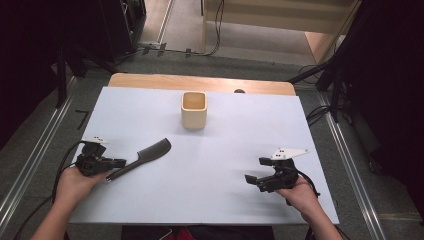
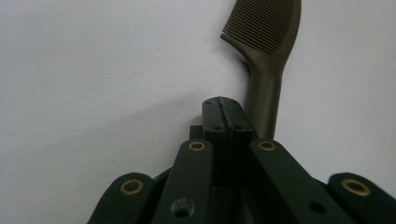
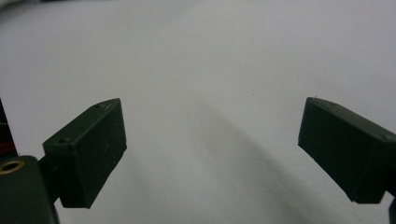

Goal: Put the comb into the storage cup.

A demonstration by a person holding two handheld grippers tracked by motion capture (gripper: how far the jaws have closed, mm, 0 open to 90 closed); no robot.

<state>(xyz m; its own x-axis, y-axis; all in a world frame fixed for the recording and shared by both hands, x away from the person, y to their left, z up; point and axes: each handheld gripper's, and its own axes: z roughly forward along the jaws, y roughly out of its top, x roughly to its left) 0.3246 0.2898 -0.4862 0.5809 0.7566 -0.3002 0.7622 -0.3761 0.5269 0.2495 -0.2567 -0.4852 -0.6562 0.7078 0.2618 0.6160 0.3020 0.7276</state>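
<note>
A dark comb (image 1: 145, 156) lies flat on the white table sheet (image 1: 225, 145) at the left, teeth end pointing toward the far right. My left gripper (image 1: 120, 162) is shut, its jaws pressed together with nothing between them. In the left gripper view the comb (image 2: 266, 56) runs up just right of the closed left gripper (image 2: 224, 105), its handle passing beside and under the jaws. Whether they touch I cannot tell. My right gripper (image 1: 256, 170) rests open near the front right. Between its spread jaws, the right gripper (image 3: 212, 149) has bare sheet.
A cream square cup (image 1: 194, 110) stands upright at the back middle of the sheet. The wooden table edge (image 1: 150, 80) shows behind the sheet. Cables trail from both grippers off the front corners.
</note>
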